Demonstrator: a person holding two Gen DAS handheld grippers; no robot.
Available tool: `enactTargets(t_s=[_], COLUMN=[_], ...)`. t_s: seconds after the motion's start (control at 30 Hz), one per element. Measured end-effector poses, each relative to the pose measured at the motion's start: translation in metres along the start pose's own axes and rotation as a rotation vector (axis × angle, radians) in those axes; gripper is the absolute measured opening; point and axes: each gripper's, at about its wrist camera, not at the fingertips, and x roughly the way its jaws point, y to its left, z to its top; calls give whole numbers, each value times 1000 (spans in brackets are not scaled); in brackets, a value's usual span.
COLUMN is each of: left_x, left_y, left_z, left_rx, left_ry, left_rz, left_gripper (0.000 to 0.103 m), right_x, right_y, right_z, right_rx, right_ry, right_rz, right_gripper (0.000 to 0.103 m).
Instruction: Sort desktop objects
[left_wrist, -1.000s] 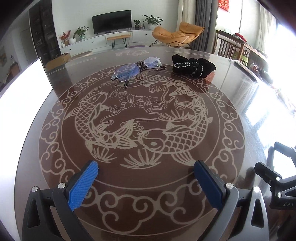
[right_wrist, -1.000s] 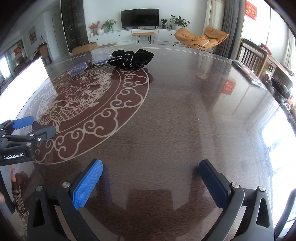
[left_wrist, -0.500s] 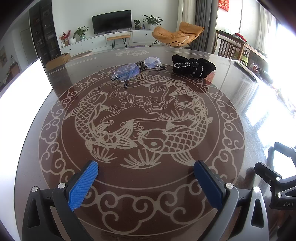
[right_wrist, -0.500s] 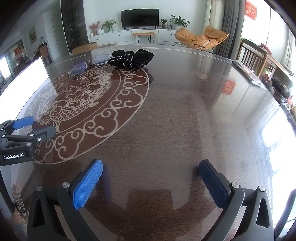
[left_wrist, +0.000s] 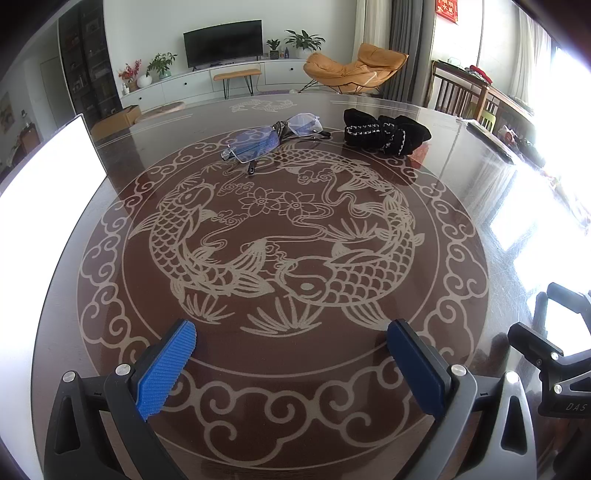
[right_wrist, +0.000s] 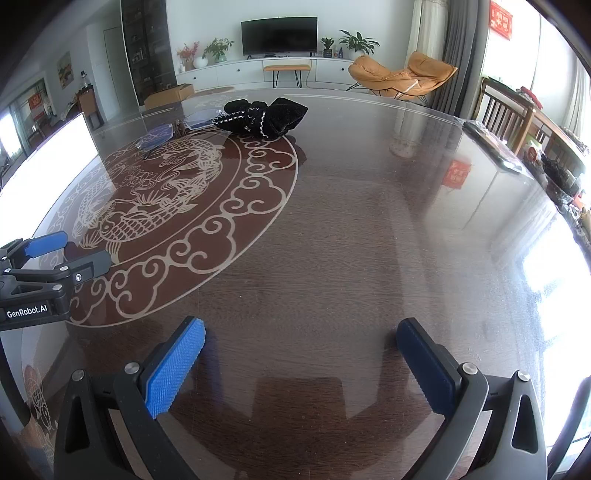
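Right now both claws are spread wide and hold nothing: your left gripper (left_wrist: 291, 360) sits at the bottom of its frame over the fish pattern, and your right gripper (right_wrist: 301, 360) sits low over bare wood. The glasses (left_wrist: 271, 138) lie in the upper middle of the left view, lenses flat on the table (left_wrist: 461, 206), with the black pouch (left_wrist: 384, 131) just to their right, close but apparently apart. Your main risk is the thin frame: pinch a lens or a folded arm and you could bend it or skid it across the glossy top. The pouch is soft and may sag or drag. Glare at the right edge of both views could hide your depth, so you might strike the table.
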Motion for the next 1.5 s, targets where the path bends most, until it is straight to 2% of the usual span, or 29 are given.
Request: enactTargets(t_s=[1.03, 1.1, 1.2, 1.37, 1.5], left_x=[0, 2, 3, 1, 1], left_y=[0, 2, 15, 47, 47], left_z=[0, 4, 6, 5, 4], left_rx=[0, 40, 102, 93, 94], left_ry=[0, 11, 24, 22, 16], left_rz=[-3, -28, -72, -76, -73], left_gripper=[103, 103, 103, 103, 103], right_x=[0, 0, 0, 0, 0], right_y=[0, 0, 0, 0, 0], right_z=[0, 0, 0, 0, 0], right_rx=[0, 0, 0, 0, 0], right_ry=[0, 0, 0, 0, 0], right_rz=[0, 0, 0, 0, 0], right_gripper=[103, 103, 103, 103, 103])
